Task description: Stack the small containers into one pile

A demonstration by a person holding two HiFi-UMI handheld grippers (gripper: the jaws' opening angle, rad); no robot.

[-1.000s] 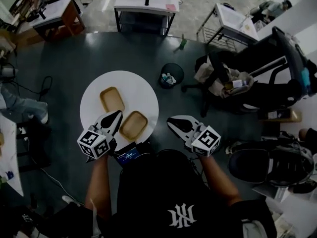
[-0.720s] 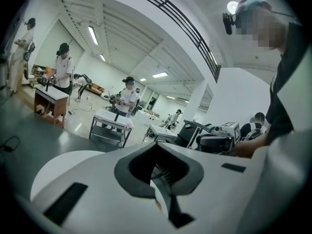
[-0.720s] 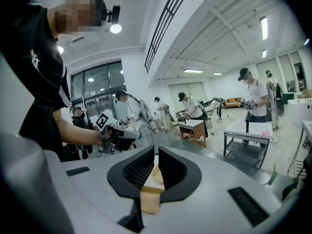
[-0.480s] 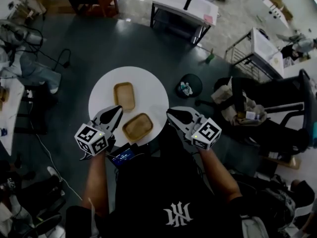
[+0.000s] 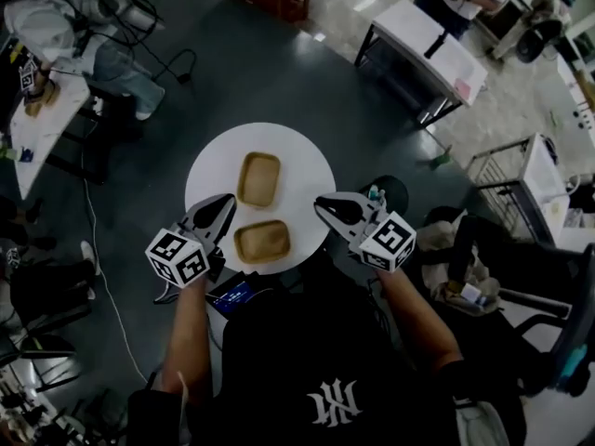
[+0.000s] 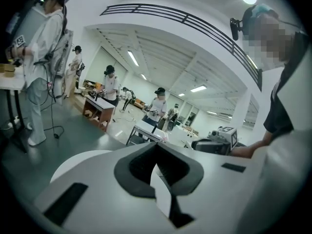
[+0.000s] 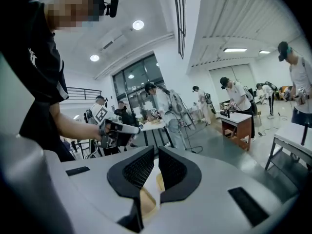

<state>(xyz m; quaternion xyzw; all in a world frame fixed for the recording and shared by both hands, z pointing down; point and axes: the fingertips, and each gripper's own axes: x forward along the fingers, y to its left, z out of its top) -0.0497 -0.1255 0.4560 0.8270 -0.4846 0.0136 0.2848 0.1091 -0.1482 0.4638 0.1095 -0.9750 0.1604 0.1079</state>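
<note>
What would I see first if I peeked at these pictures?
A round white table sits in the middle of the head view, with two wooden trays lying apart on it, the farther tray and the nearer tray. The left claw and the right claw hover on either side of the nearer tray, both empty.

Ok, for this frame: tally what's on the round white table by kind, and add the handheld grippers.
Tan containers: 2
Grippers, the left gripper and the right gripper: 2
Total: 4
</note>
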